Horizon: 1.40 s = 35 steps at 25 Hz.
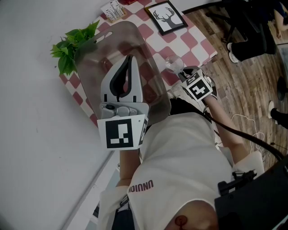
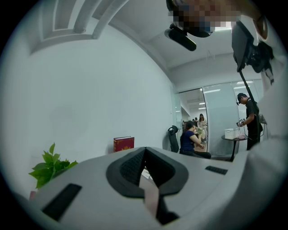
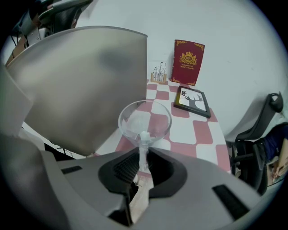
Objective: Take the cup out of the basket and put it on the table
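Observation:
My right gripper is shut on the thin stem of a clear stemmed glass cup. The cup's bowl points away from me over the red-and-white checked table. In the head view the cup hangs just right of the grey translucent basket, with the right gripper behind it near the table's front edge. The basket's wall fills the left of the right gripper view. My left gripper is raised over the basket, jaws together with nothing between them. Its own view shows its tips pointing at a white wall.
A green plant stands at the table's left end. A framed deer picture, a red book and a small card stand sit at the far end. Wooden floor and an office chair lie to the right.

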Motion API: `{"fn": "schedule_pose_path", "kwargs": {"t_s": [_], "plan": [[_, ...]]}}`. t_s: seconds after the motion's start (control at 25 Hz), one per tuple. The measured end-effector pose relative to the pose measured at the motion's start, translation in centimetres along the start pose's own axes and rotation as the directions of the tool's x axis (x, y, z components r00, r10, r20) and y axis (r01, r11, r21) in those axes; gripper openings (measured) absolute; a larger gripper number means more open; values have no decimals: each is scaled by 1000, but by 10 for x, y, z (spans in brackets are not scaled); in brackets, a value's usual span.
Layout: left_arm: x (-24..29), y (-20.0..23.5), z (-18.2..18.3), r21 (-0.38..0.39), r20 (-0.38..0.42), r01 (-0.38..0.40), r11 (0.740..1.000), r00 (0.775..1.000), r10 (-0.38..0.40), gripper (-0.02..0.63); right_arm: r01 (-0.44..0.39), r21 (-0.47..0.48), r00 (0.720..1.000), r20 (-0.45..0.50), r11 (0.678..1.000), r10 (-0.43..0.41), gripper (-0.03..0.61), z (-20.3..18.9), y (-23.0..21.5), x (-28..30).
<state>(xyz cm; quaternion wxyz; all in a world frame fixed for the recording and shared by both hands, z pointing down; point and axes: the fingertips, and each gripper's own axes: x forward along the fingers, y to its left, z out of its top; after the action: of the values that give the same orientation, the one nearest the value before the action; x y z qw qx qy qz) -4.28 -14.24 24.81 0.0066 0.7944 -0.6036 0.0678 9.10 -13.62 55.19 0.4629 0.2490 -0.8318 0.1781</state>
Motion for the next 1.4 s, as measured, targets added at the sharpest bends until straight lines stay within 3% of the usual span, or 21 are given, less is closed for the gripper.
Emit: {"fn": "schedule_pose_path", "kwargs": {"t_s": [0.72,1.08,1.4], "plan": [[-2,0,-3,-12,2,0,1000,1000,0,11,-9,9,1000,0,1000,9,64,-1,1,1],[-2,-1,-3,-15,3,3,1000,1000,-3,11,-26,8,999,-19,1000,26,137,-4,4,-7],[-3,-1,-3,-17,4,11,1000,1000,-10,11,11,17,999,44,1000,-11,138,10,-3,-31]]}}
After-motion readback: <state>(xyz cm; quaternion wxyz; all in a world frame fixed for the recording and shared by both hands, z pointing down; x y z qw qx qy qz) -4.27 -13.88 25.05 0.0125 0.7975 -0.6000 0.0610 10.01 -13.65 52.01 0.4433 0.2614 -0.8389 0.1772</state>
